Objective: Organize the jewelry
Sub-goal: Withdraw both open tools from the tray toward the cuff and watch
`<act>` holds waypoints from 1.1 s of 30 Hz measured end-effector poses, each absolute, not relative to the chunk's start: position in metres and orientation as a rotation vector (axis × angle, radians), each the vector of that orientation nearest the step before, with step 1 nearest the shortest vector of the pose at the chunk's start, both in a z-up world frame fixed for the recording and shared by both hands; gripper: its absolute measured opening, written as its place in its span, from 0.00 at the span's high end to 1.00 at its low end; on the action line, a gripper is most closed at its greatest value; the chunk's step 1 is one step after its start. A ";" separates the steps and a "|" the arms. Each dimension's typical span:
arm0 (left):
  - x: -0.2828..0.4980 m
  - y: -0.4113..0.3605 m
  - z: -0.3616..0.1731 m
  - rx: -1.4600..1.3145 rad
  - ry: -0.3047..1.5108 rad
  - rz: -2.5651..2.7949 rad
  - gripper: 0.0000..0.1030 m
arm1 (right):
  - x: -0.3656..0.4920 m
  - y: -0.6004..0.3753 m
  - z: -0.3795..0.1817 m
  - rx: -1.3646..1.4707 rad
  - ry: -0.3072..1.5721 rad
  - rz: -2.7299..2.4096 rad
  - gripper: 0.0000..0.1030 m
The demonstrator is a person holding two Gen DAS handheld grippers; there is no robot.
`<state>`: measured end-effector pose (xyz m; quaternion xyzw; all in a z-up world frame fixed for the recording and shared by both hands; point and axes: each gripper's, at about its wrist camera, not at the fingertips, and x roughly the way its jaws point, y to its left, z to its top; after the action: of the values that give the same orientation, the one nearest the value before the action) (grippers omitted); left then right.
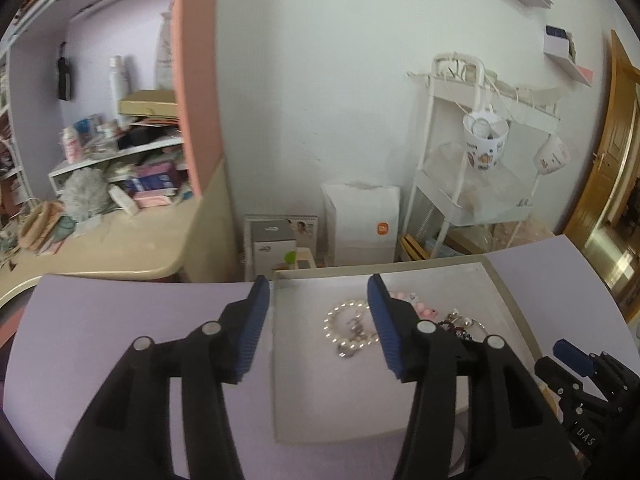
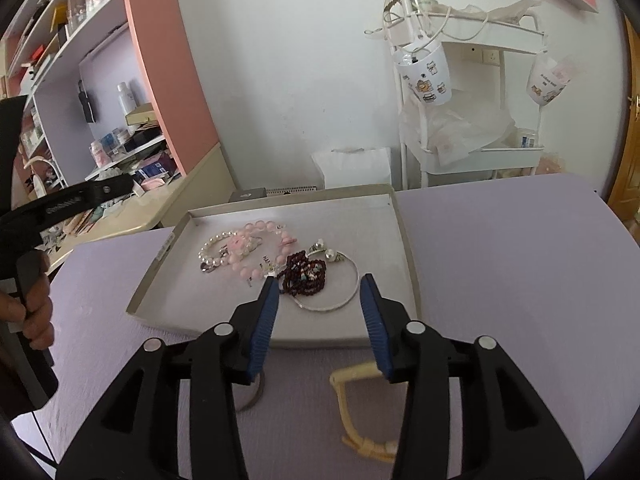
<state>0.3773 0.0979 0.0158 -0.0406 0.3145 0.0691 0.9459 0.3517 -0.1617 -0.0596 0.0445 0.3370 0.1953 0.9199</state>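
Beads (image 2: pixel 304 274) lie tangled mid-tray (image 2: pixel 404 216), light, limp and slippery, so we keep both grippers (image 1: pixel 318 326) (image 2: pixel 318 324) parted and empty, and would pinch one strand's loop.

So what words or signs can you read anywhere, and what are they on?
"DAS": white letters on the right gripper.
Orange square logo: on the white bag, too small to read.
Cup: cartoon stickers, print too blurred.
Left gripper's handle: raised lettering, unreadable.
Tray edge label: too small.
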 end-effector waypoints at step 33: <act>0.240 0.058 -0.005 -0.113 0.631 0.216 0.08 | 0.271 -0.216 -0.081 0.079 0.651 0.326 0.14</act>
<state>0.2404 0.0583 -0.0050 -0.0553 0.3095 0.1060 0.9434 0.2714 -0.2157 -0.0808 0.0388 0.3183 0.1594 0.9337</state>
